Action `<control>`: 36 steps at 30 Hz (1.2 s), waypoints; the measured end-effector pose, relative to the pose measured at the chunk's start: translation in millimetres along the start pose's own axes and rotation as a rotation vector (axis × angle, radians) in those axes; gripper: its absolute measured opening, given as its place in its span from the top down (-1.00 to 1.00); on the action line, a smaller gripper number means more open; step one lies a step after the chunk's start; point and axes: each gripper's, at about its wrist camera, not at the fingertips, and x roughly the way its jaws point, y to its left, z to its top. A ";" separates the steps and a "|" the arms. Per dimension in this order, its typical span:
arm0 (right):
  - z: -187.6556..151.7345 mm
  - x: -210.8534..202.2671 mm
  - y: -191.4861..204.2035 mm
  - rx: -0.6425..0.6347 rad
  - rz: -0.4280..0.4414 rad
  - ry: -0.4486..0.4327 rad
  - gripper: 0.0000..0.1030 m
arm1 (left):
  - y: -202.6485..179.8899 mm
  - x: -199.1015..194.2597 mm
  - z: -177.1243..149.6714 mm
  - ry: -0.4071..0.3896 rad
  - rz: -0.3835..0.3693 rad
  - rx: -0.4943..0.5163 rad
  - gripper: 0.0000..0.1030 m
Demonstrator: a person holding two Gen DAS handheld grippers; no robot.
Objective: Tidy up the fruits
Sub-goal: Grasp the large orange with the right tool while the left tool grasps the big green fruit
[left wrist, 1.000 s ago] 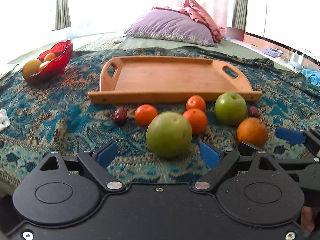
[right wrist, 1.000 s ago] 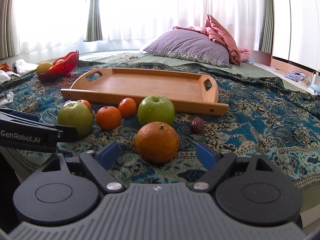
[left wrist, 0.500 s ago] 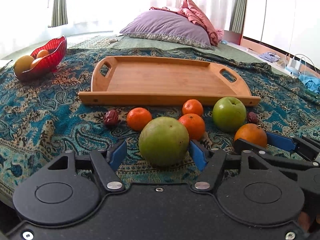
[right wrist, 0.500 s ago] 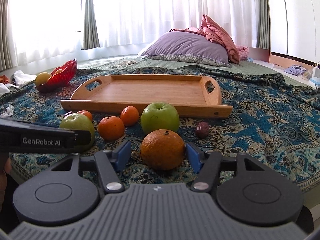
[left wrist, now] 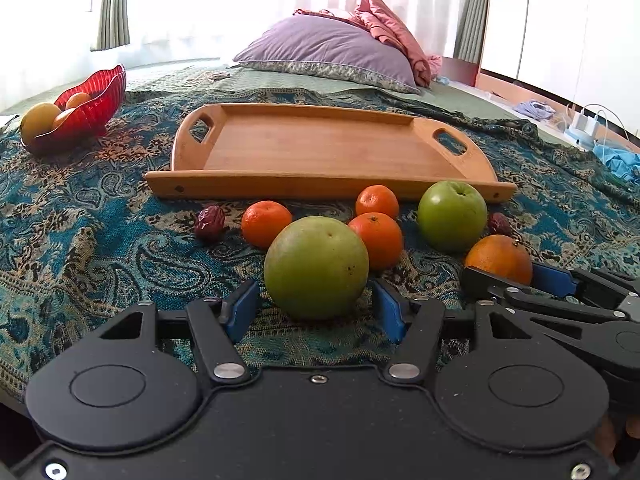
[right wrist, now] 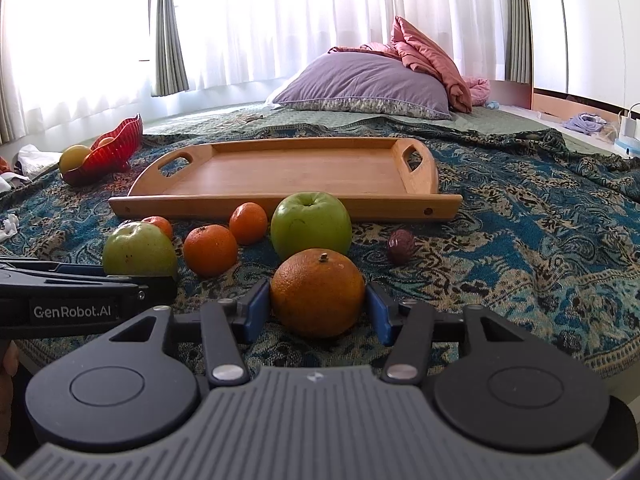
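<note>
Your left gripper (left wrist: 316,308) straddles the big green fruit (left wrist: 316,266) on the patterned blanket (left wrist: 88,240), blue pads just clear of it. Your right gripper (right wrist: 318,306) pinches the orange (right wrist: 318,292), in front of the wooden tray (right wrist: 280,172).

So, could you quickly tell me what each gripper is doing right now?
Left gripper: open around the large green fruit, gaps at both pads.
Right gripper: shut on the big orange, pads touching its sides.

Left claw (left wrist: 316,312) agape, right claw (right wrist: 318,312) clamped.
</note>
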 end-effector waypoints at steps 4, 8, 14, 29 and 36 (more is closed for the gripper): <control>-1.4 2.5 -0.5 0.007 0.001 0.006 -0.12 | -2.1 2.3 0.2 0.002 0.001 0.004 -0.15; -1.7 4.3 -1.1 0.003 0.002 0.008 -0.12 | -4.7 4.2 -0.2 0.002 0.009 0.015 -0.16; -2.0 4.5 -1.2 0.002 0.002 0.008 -0.12 | -7.5 5.5 -1.9 -0.003 0.015 0.031 -0.17; -4.6 4.5 -2.3 0.002 0.001 -0.008 -0.05 | -7.7 2.9 -2.2 -0.024 0.045 0.036 -0.01; -4.6 1.0 -4.1 0.024 0.006 -0.022 -0.04 | -7.3 -2.4 -0.8 -0.026 0.037 -0.004 -0.01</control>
